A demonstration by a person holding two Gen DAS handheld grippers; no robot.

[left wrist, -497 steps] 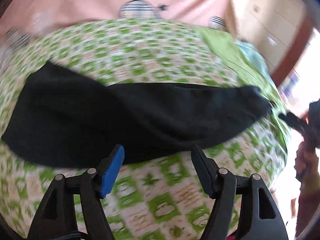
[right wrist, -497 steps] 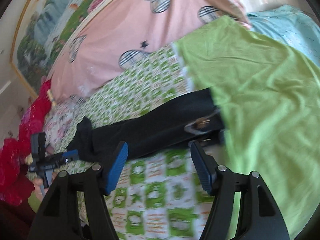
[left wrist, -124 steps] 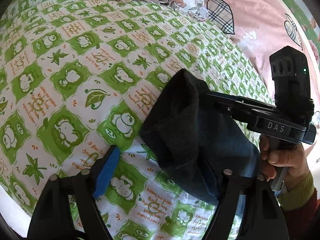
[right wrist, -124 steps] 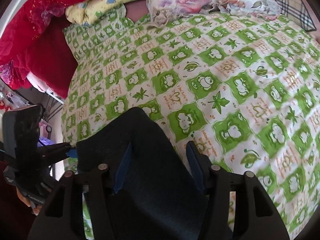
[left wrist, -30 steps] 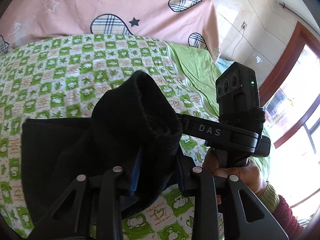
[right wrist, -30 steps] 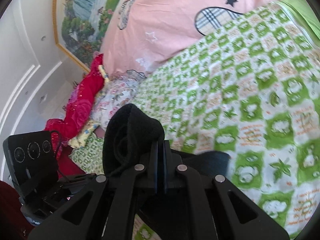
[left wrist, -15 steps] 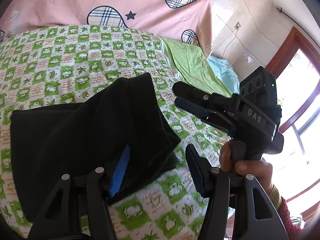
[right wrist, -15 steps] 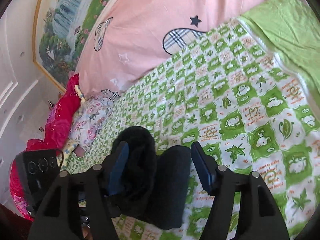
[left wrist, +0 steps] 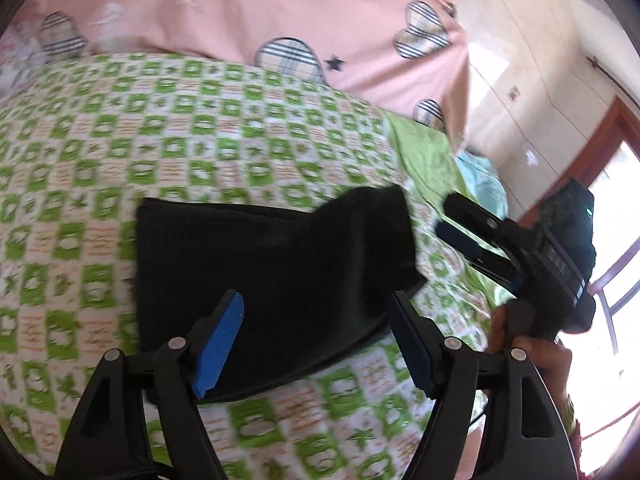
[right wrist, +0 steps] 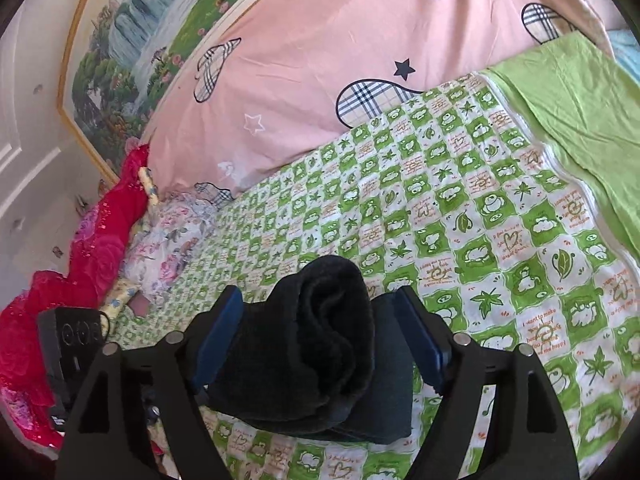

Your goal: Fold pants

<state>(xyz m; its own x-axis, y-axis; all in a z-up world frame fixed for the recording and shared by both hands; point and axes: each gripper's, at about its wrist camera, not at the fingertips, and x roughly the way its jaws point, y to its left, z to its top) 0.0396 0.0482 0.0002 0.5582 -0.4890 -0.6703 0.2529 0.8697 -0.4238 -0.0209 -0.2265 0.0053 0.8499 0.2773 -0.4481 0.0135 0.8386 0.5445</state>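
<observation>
**Black pants lie folded on the green bed cover**

While we look along our left gripper, we see its jaws have just been opening and now stand wide apart. The black pants lie folded on the green and white bed cover, and the pads do not press on them. One pad is blue and it hangs over the near edge of the cloth.

Our right gripper has also just been opening, and its jaws stand wide too. A rolled-up bump of the pants sits between its fingers, but the pads do not squeeze it. From the left view we see this right gripper just beside the far corner of the pants, with a hand holding its handle.

A pink sheet with checked hearts lies behind the bed cover. A plain green cloth lies at one side. Red cloth is piled at the other side.
</observation>
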